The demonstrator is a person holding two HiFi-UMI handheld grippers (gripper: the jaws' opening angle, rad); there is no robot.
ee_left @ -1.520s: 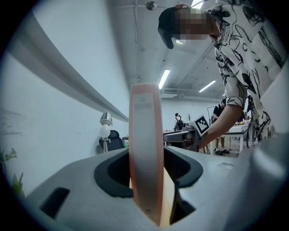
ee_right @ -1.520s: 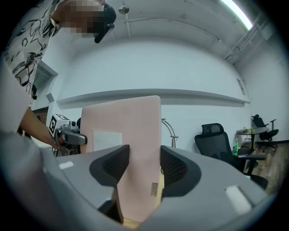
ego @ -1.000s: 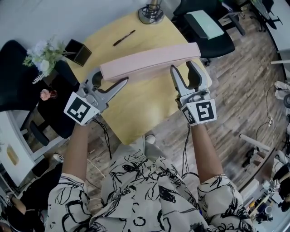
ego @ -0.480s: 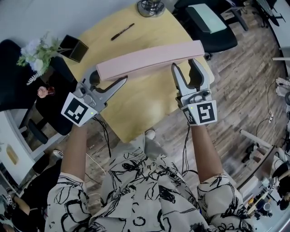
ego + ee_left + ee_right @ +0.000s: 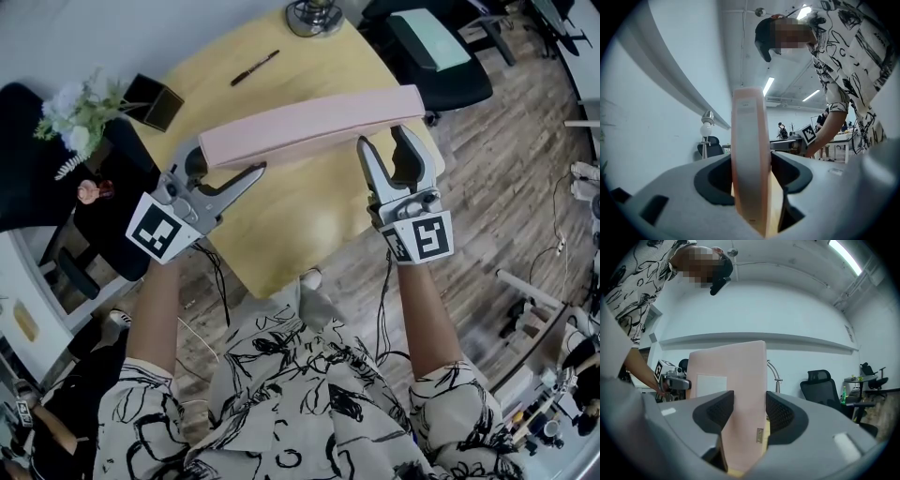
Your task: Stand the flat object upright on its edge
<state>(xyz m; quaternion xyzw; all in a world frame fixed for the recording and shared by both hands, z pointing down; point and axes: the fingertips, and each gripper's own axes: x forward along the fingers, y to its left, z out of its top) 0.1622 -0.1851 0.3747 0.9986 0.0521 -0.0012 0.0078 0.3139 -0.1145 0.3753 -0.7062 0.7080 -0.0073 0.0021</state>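
Pale wood for the round table (image 5: pixel 281 225), brown planks for the floor (image 5: pixel 487 187) around it. Across that table, upright on one long edge: one pink slab (image 5: pixel 309 120), long, flat and thin, with rounded corners and a soft matt skin. Carries on one broad face one white rectangular label (image 5: pixel 711 386) and one small tag (image 5: pixel 759 435) near the bottom. Cannot tell from above whether the lower edge really rests on the wood.

Clamped at its right end by the right gripper (image 5: pixel 382 138), about half way open, with both dark ribbed pads pressed flat on the two broad faces. Straddled at its left end by the left gripper (image 5: pixel 228 161). Just been opening there, with the slab between the jaws and a thin strip of table wood showing along one pad, so no squeeze to see on that side. Two grippers in all, both of grey metal and plastic.

Farther back on the table: one dark pen (image 5: pixel 255 67), one black square box (image 5: pixel 157 102), one round metal lamp foot (image 5: pixel 314 14). Off the left edge, one bunch of pale flowers (image 5: pixel 75 108). Beyond the far right edge, one black office chair (image 5: pixel 441 80).
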